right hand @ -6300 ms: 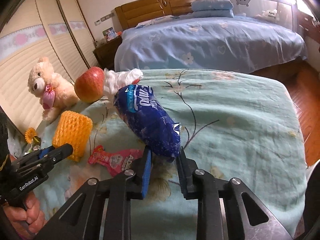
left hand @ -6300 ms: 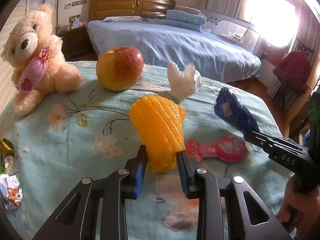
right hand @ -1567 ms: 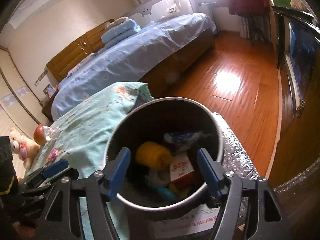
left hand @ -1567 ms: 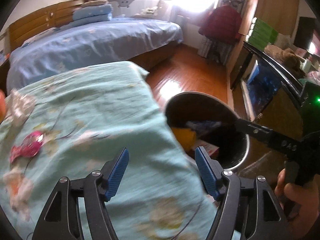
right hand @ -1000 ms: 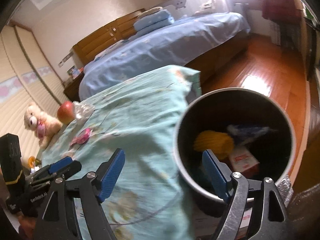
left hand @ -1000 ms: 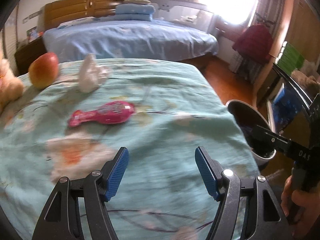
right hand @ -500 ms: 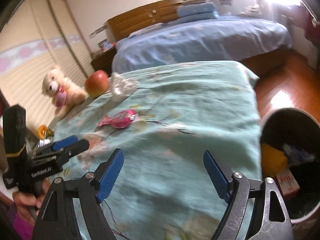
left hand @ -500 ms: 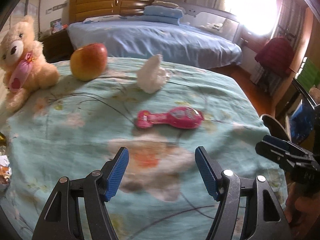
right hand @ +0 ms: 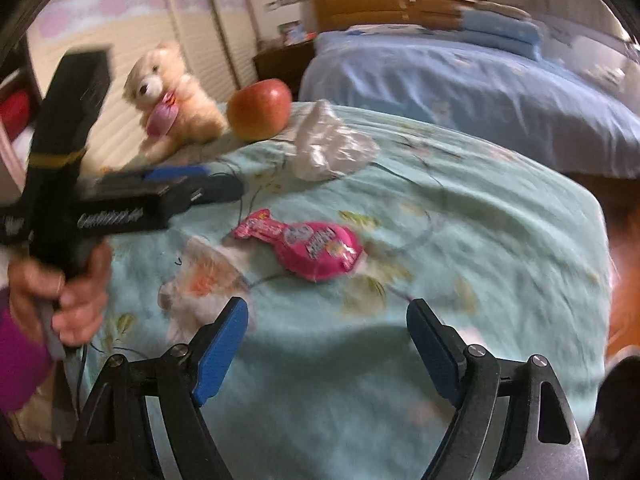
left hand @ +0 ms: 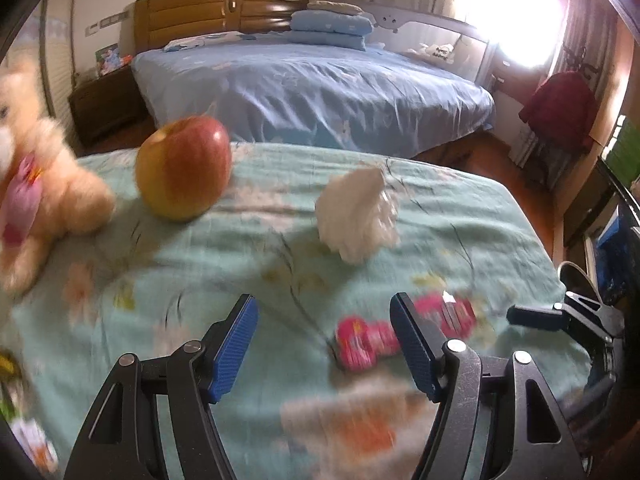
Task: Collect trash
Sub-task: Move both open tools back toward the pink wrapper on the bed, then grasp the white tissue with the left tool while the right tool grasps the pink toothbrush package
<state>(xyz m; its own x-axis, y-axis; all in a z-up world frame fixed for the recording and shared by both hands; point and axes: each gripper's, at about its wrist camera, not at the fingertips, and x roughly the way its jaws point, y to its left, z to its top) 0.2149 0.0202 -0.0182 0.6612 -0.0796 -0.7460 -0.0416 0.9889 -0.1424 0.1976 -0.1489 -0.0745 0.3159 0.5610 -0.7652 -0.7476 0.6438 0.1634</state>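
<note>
Now, the flat pink foil snack wrapper lies on the near-middle of the cloth, printed face up, its narrow crimped tail pointing left. The crumpled white plastic bag sits farther off, just right of the round red-yellow apple; bag and apple look close, touching or not I cannot tell.

Right gripper: blue-padded tongs spread wide, empty, aimed down at the wrapper, which is ahead of the tips and not between them. Left gripper: tongs also spread, empty; in its own view the wrapper lies low beside its right finger, partly hidden by it.

Judgement: wrapper is the likely next pick, bag the other. It is thin and lies flat, so the pads probably need to come down on either side of the puffed middle and pinch there; a shallow approach risks catching cloth or sliding it. Only one gripper should take it; the other suits the bag. Leave apple and the cream plush teddy bear with its pink bow; neither reads as trash.

Surface: pale turquoise floral cloth, soft, wrinkled. Beyond, a bed with blue bedding, wooden headboard, bright window far right.
</note>
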